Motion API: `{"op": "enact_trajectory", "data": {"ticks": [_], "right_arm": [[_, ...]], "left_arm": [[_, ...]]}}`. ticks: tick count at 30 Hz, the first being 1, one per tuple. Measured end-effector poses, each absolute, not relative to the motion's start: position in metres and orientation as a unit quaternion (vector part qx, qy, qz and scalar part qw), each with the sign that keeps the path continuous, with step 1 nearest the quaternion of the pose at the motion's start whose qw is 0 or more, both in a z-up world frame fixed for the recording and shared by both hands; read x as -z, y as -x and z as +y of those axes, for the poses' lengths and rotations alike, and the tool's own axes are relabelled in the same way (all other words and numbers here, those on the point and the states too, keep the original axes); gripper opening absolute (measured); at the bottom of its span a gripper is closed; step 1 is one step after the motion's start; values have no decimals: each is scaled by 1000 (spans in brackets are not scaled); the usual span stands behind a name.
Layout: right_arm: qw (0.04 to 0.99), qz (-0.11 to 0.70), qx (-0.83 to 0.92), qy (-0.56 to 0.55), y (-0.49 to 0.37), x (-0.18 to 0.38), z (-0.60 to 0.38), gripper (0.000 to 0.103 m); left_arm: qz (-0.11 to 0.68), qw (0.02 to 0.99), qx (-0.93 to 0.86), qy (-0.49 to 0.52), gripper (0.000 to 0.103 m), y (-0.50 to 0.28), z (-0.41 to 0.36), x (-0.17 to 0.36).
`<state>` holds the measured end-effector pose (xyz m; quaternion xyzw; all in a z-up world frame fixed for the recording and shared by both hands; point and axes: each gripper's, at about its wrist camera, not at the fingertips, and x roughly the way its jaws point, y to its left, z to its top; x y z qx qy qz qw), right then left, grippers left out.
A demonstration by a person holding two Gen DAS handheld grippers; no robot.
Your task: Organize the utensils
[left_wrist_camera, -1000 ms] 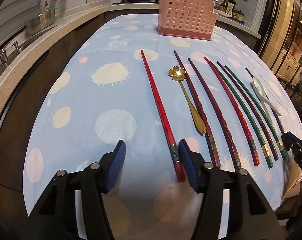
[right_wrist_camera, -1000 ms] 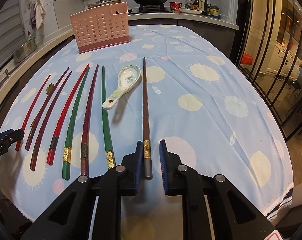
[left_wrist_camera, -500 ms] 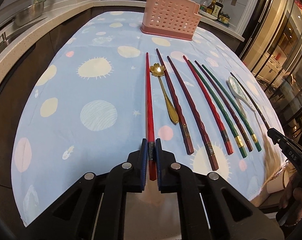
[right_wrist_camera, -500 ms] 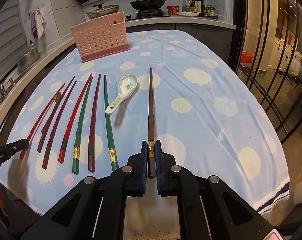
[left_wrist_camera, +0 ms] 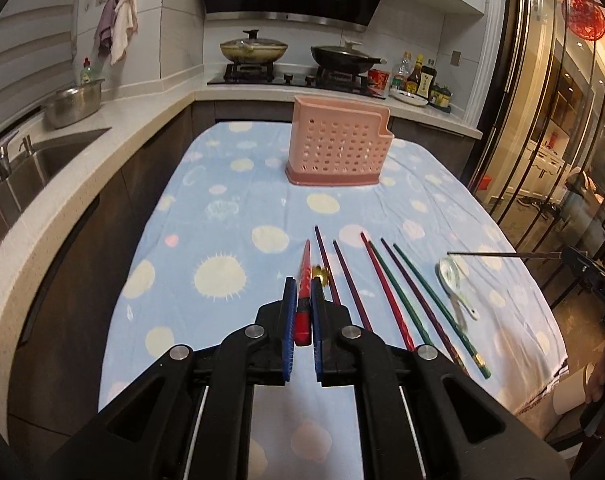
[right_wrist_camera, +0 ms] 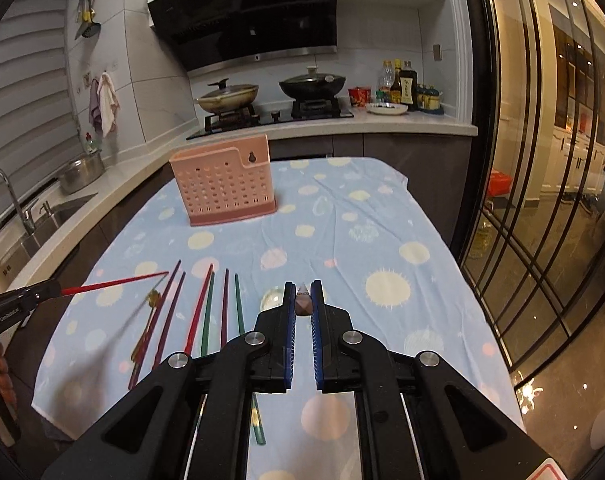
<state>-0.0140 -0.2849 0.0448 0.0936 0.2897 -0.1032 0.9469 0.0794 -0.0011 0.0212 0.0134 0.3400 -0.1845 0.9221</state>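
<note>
My left gripper (left_wrist_camera: 301,286) is shut on a red chopstick (left_wrist_camera: 303,280) and holds it lifted, pointing forward above the table. It shows in the right wrist view (right_wrist_camera: 114,282) too. My right gripper (right_wrist_camera: 302,290) is shut on a brown chopstick (right_wrist_camera: 303,304), also lifted; it shows in the left wrist view (left_wrist_camera: 502,255). Several chopsticks (left_wrist_camera: 386,292) lie in a row on the blue cloth, with a gold spoon (right_wrist_camera: 152,298) and a white ceramic spoon (left_wrist_camera: 454,284). The pink perforated holder (left_wrist_camera: 336,146) stands upright at the table's far end.
A counter with a sink (left_wrist_camera: 42,160) and a steel bowl (left_wrist_camera: 73,100) runs along the left. A stove with two pans (left_wrist_camera: 294,54) and bottles (left_wrist_camera: 420,80) is behind the table. Glass doors (right_wrist_camera: 542,200) are on the right.
Both grippers have lifted their chopsticks off the cloth and tilted up, so the views now face the holder and stove. The other utensils have stayed in place.
</note>
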Motion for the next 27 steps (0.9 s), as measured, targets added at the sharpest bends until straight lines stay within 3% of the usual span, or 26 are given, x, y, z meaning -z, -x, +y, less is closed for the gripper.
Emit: {"op": "enact_trajectory", "data": {"ticks": [25,27], "right_arm": [[979,183,50,-80,-184,-180,-311,7],[980,177,52,-78,-203,-189,-312,7]], "left_arm": [[200,959,197,-32,6,-228,-59,-188],[186,962,199,-29,2,-239,-65,-204]]}}
